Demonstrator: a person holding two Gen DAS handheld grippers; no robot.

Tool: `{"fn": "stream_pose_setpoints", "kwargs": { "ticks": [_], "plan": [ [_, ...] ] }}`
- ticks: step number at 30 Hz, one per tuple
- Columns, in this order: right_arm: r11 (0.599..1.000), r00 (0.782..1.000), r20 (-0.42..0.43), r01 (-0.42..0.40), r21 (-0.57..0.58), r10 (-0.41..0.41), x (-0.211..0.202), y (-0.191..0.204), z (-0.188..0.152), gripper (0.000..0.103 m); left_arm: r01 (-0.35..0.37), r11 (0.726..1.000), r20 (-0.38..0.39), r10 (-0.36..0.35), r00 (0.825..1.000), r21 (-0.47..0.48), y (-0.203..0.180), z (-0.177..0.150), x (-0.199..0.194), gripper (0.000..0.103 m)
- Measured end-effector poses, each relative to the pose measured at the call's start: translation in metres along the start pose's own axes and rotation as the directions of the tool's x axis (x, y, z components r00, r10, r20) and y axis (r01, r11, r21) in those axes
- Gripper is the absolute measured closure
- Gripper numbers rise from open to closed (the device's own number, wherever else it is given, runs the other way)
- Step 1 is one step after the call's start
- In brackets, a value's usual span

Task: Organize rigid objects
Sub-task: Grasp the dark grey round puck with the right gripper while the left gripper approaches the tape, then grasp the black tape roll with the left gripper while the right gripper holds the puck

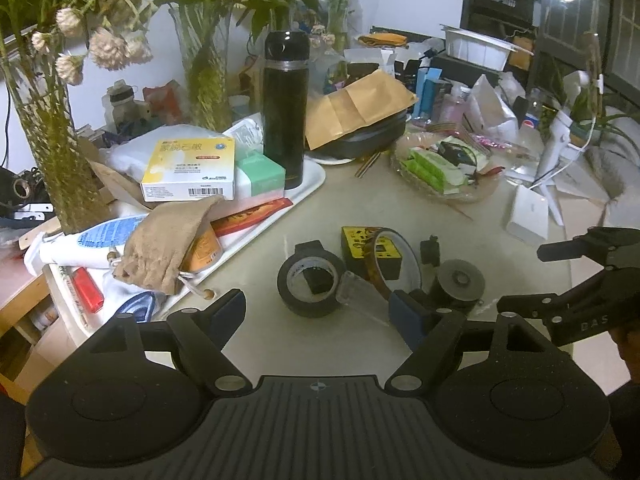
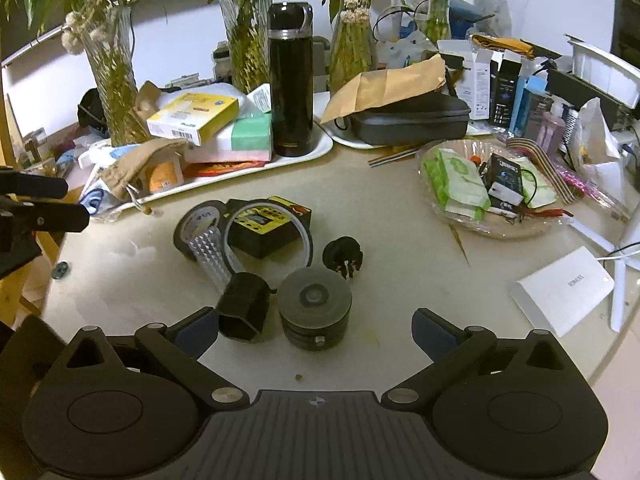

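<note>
**Clutter of small black parts at table centre, both tongs empty**

Tape roll (image 1: 311,284), black, lies at mid-frame in the left wrist view, with a yellow-and-black box (image 1: 370,250) just beyond it inside a thin brown ring (image 1: 394,264). A grey round puck (image 1: 460,282) sits to the right, near the right finger's blue pad. The right wrist view shows what the left one hides: a ribbed silver strip (image 2: 212,254) leaning on the tape roll (image 2: 198,226), a black hexagonal cap (image 2: 244,312) touching the left finger, the puck (image 2: 315,312) seen from above, and a black plug (image 2: 343,256) with prongs behind it.

The left gripper (image 1: 320,312) stands partly open with nothing between its fingers, the tape roll just ahead of them. The right gripper (image 2: 316,332) is spread wide and holds nothing; the puck sits in the gap without touching either pad.

Outward, a white tray (image 2: 320,148) with a black flask (image 2: 290,80) fills the upper left, and a glass dish (image 2: 500,228) of packets lies at the right. A white box (image 2: 560,288) rests near the table's curved right edge. Bare tabletop (image 2: 120,280) stays open at lower left and between puck and dish.
</note>
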State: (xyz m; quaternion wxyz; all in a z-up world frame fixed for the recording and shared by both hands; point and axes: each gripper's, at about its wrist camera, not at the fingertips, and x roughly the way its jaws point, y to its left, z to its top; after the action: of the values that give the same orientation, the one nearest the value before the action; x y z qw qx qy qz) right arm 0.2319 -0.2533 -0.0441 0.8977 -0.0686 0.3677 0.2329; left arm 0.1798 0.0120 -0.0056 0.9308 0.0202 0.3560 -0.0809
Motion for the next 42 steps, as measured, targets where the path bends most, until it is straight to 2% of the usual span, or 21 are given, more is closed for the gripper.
{"fn": "stream_pose_setpoints", "kwargs": {
  "ticks": [2,10,14,18,20,25,32,36,42],
  "plan": [
    [1.000,1.000,-0.010,-0.002,-0.004,0.002,0.008,-0.001,0.000,0.008,0.001,1.000,-0.008,-0.001,1.000,0.007,0.001,0.000,0.006,0.024],
    [1.000,1.000,-0.025,0.001,-0.028,-0.002,0.032,-0.003,0.002,0.015,0.017,1.000,-0.030,-0.016,0.999,0.012,0.004,0.002,0.026,0.024],
    [0.999,0.999,-0.049,-0.010,-0.045,0.008,0.045,-0.003,0.004,0.023,0.018,1.000,-0.040,-0.017,0.999,0.016,0.006,-0.002,0.033,0.024],
    [0.998,0.998,-0.065,-0.021,-0.066,0.016,0.056,-0.001,0.005,0.026,0.031,1.000,-0.057,-0.031,0.998,0.001,0.010,-0.005,0.038,0.024],
    [0.997,0.997,-0.072,-0.021,-0.073,0.016,0.061,0.000,0.007,0.033,0.030,1.000,-0.063,-0.031,0.998,-0.006,0.011,-0.006,0.040,0.024],
    [0.992,0.995,-0.096,-0.021,-0.126,0.009,0.075,0.007,0.009,0.040,0.018,0.999,-0.074,-0.020,0.997,-0.028,0.014,-0.009,0.044,0.024],
    [0.993,0.993,-0.122,-0.009,-0.122,-0.006,0.081,0.009,0.012,0.042,0.026,0.999,-0.084,-0.028,0.996,-0.029,0.015,-0.008,0.048,0.024],
    [0.995,0.994,-0.111,-0.012,-0.096,0.002,0.067,0.007,0.014,0.042,0.018,1.000,-0.086,-0.020,0.996,-0.020,0.015,-0.008,0.049,0.024],
    [1.000,0.996,-0.087,-0.004,-0.020,0.002,0.039,-0.005,0.014,0.042,0.042,0.999,-0.101,-0.043,0.994,-0.005,0.013,-0.006,0.049,0.024]
  ]
}}
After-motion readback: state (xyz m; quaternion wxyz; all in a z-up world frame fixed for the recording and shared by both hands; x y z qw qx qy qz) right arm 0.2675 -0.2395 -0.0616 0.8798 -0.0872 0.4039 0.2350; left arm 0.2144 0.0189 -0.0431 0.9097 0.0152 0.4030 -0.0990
